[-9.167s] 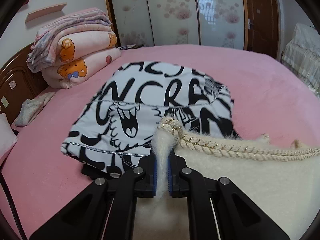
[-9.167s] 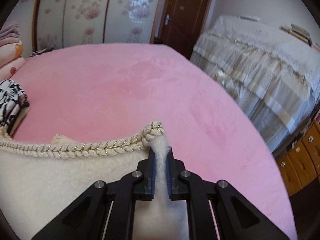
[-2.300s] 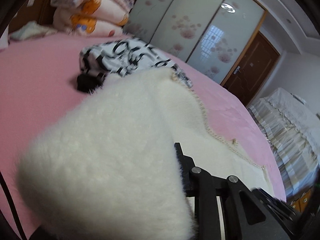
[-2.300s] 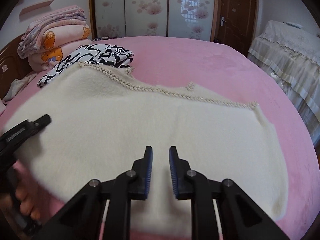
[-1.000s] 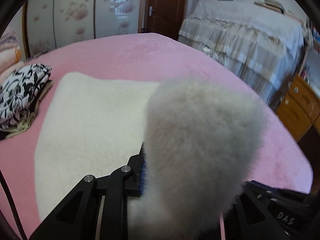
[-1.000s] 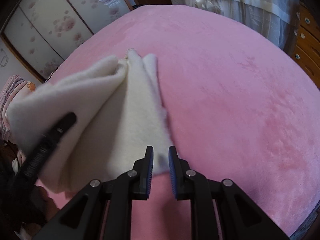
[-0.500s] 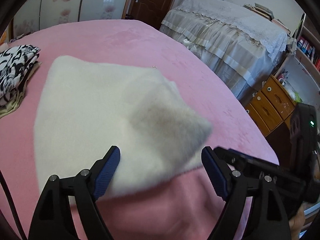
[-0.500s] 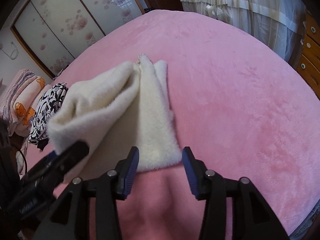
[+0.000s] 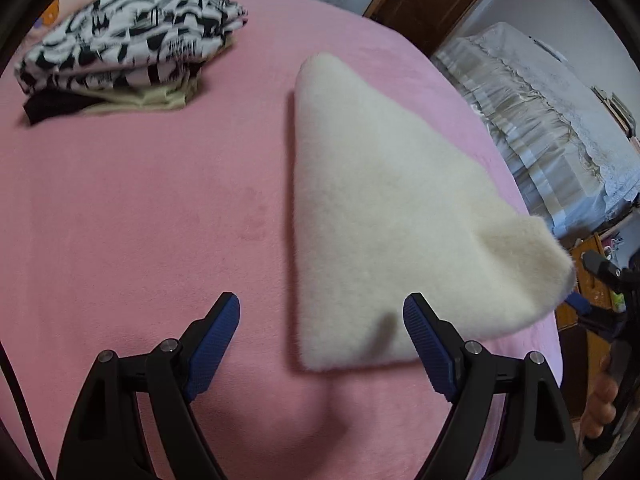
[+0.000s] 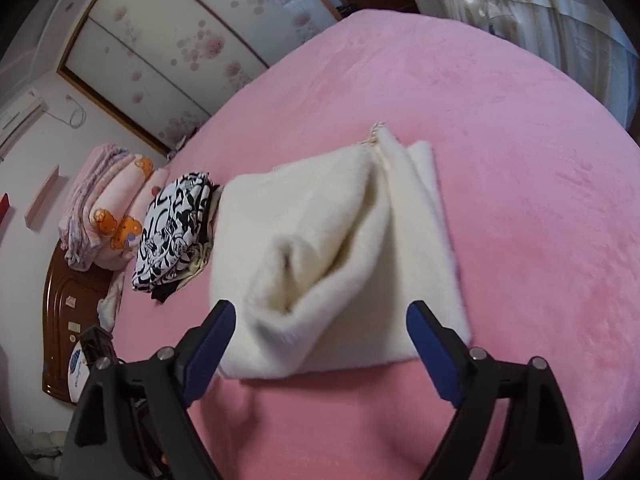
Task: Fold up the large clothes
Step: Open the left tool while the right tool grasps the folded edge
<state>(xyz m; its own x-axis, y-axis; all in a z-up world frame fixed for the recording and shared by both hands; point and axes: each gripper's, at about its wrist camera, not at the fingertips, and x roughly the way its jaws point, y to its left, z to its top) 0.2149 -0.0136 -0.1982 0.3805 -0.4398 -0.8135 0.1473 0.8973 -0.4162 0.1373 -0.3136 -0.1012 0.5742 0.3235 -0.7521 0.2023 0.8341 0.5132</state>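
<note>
**Bedroom lot: cream fleece garment part-folded on pink bed, both grippers released**

1. Cream fleece garment [image 9: 372, 216], the task's thing. Lies on the pink bedspread [image 9: 140, 208], folded over itself. In the right wrist view [image 10: 340, 248] the upper layer bulges and gapes at the near edge; how many layers lie beneath cannot be counted. A bit of braided trim shows at the far tip only. In the left wrist view one corner lifts off the bed at the right and is blurred.

2. Left gripper [image 9: 322, 338]. Jaws spread wide, blue pads apart. The garment's near corner sits between them in the view, close to the right pad; contact cannot be confirmed. Handle cut off by the bottom edge.

3. Right gripper [image 10: 318, 346]. Jaws opening, pads clear of the fleece; the garment's near edge lies between and beyond them. Seen in part at the right edge of the left wrist view, mostly hidden behind the lifted corner.

4. Hand [image 9: 600, 404]. Fingers only, at the frame's right edge, on a dark handle.

5. Black-and-white printed clothes [image 9: 128, 36]. Folded stack on the bed, well apart from the fleece, resting on darker and pale items that are hard to identify.

6. Pink bear-print quilts [image 10: 108, 204]. Stacked beyond the printed clothes, by the wooden headboard [image 10: 68, 308].

7. Lace-covered second bed [image 9: 552, 112]. Partly cut off.
</note>
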